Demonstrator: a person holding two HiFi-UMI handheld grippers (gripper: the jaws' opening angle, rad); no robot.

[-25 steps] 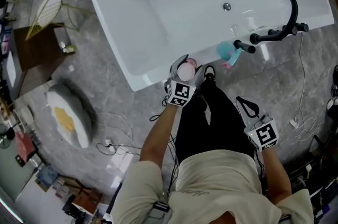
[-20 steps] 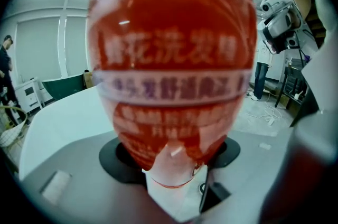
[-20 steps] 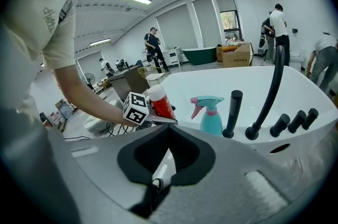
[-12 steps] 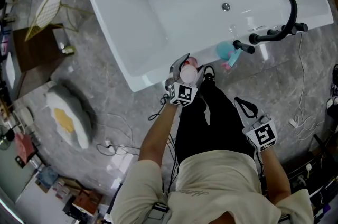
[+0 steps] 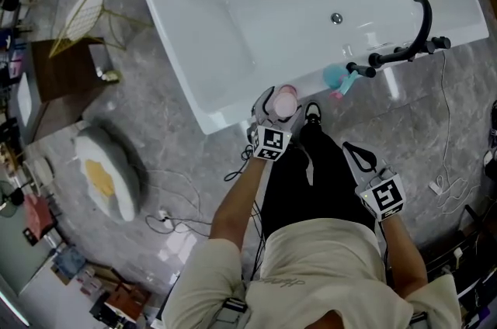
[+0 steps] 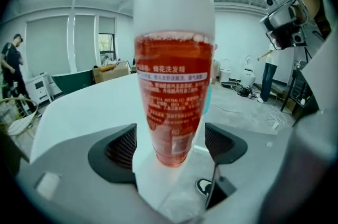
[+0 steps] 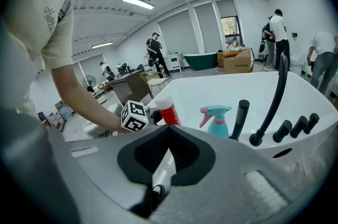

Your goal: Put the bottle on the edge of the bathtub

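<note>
A red bottle [image 5: 285, 101] with a white cap stands upright on the near rim of the white bathtub [image 5: 210, 118]. My left gripper [image 5: 276, 104] is around it. In the left gripper view the bottle [image 6: 173, 85] fills the middle, and the jaws of my left gripper [image 6: 173, 146] are opening, their pads clear of its sides. My right gripper [image 5: 359, 155] hangs shut and empty by the person's right leg, away from the tub. From the right gripper view [image 7: 170, 151] the bottle [image 7: 167, 110] shows beside the left gripper's marker cube [image 7: 135, 116].
A teal spray bottle [image 5: 335, 76] and a black faucet [image 5: 419, 25] sit on the tub's rim to the right. A gold wire basket [image 5: 81, 9], an egg-shaped cushion [image 5: 101, 172] and cables lie on the floor at left. People stand in the background.
The left gripper's jaws have spread wider around the bottle, which stays upright on the tub rim. The right gripper has hardly moved.
</note>
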